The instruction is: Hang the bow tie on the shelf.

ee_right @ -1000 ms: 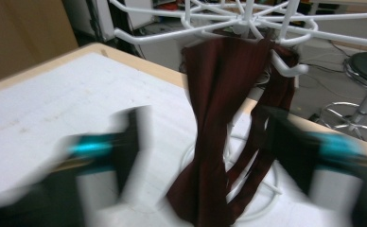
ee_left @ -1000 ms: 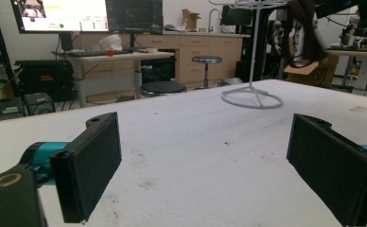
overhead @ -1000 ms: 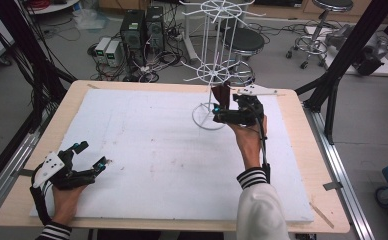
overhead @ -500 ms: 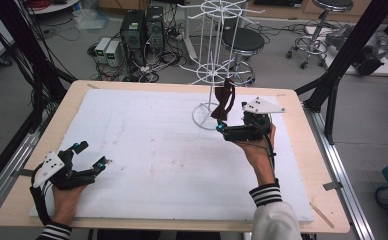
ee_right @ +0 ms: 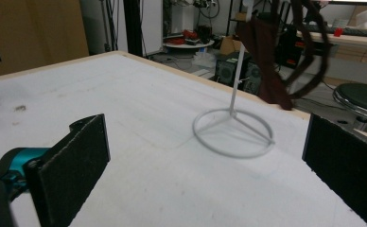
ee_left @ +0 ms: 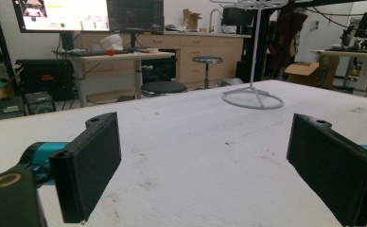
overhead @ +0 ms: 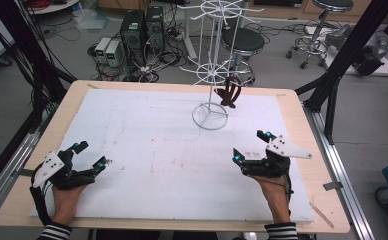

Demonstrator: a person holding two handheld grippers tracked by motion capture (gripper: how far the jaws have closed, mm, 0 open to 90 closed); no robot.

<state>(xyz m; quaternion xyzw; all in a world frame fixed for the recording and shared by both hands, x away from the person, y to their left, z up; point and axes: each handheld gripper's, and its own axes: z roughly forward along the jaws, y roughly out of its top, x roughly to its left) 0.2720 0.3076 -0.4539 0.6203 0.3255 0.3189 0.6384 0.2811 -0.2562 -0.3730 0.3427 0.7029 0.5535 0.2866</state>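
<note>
My left gripper [overhead: 89, 156] rests on white foam-covered table [overhead: 147, 145] near its front left corner, jaws spread wide, nothing between them. My right gripper [overhead: 251, 146] sits near front right, jaws likewise wide apart, empty. White wire rack stand with ring base [overhead: 210, 116] stands at table's far middle. Dark brown looped strap [overhead: 230, 92] hangs from stand's lower tier, well apart from both my grippers.

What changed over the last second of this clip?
The right gripper let go of the dark brown strap, which now hangs on the white wire stand, and drew back toward the table's near edge, fingers open. The left gripper stayed put, open, and the stand did not move.
</note>
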